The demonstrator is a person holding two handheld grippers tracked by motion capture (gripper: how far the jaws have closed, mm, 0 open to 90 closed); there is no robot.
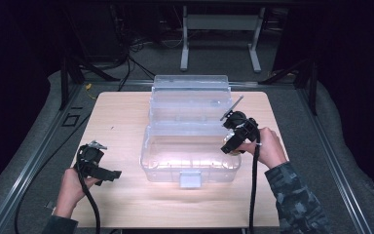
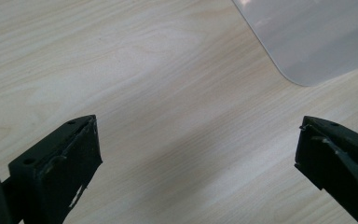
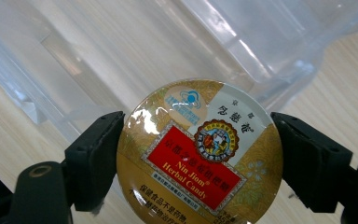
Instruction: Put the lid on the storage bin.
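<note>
The candy tin (image 3: 199, 154) is a round, flat tin with a gold lid, a red label reading "Nin Jiom Herbal Candy" and a small picture above it. In the right gripper view it sits between the two black jaws of the right gripper (image 3: 199, 154), with each pad pressed against its rim, so the jaws stand fairly wide yet are closed on the tin. Behind the tin in that view lie the clear walls of the plastic box (image 3: 242, 42) and strips of the wooden table (image 3: 349, 70).

In the high view the right gripper (image 1: 233, 146) is held in the person's right hand (image 1: 268, 146) over the right end of the plastic box (image 1: 190, 161), at its near compartment, and the tin shows there as a pale spot at the jaw tips (image 1: 233, 148). Whether the tin touches the box wall cannot be told. The box is clear, stands open in the middle of the table (image 1: 126, 117), and has a white latch on its front side.

The left gripper (image 1: 102, 170) rests low in the left hand (image 1: 70, 187) at the left of the table, well apart from the box. In the left gripper view its jaws are spread wide with nothing between them, just bare wood (image 2: 168, 93), and a corner of the clear box (image 2: 317, 42) shows at the upper right.
</note>
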